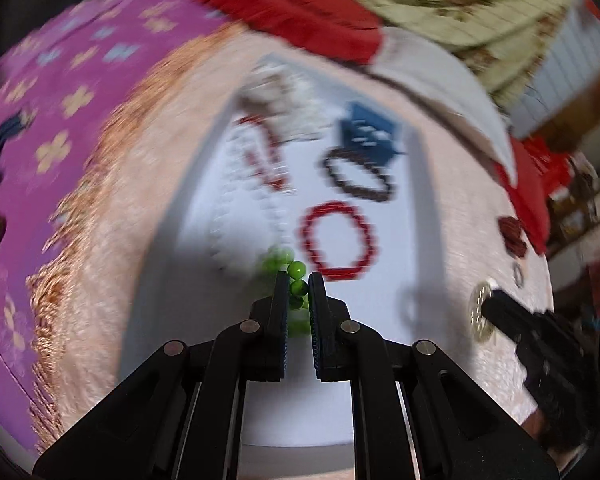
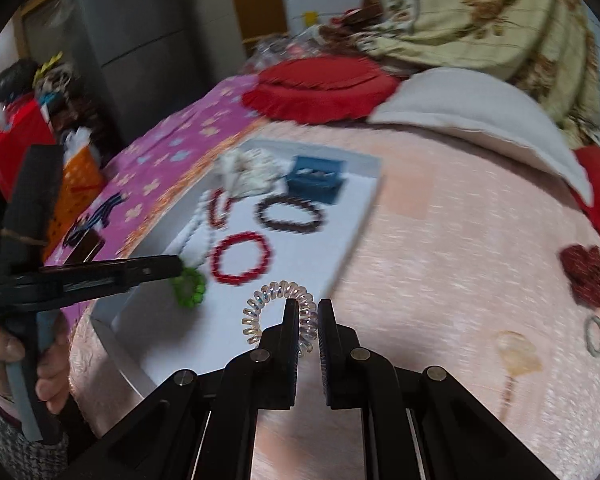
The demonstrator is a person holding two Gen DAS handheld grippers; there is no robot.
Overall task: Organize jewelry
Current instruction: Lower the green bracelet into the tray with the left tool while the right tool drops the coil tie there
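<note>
1. Pink plush bedspread (image 2: pixel 440 240) is stretching under everything, and on it the white tray (image 2: pixel 364 184) is lying with its long axis running away from me toward the pillows.
2. I am holding the left gripper (image 1: pixel 298 288) clenched on a green bead bracelet (image 1: pixel 296 270) — it is hanging low over the tray's near-left part, just beside the red bead bracelet (image 1: pixel 338 240).
3. I am gripping a clear spiral hair tie (image 2: pixel 276 294) in the right gripper (image 2: pixel 308 312); its jaws are pinched on the coil's right side, above the tray's near edge.
4. Both pieces are sitting over the tray already, so the coming move, I judge, is simply downward and a little forward — left piece onto bare white left of the red ring, right piece nearer me.
5. Loose items are waiting well off to the right on the bedspread, closer to my right hand: a dark red scrunchie (image 2: pixel 584 276) and a small grey ring (image 2: pixel 595 336).
</note>
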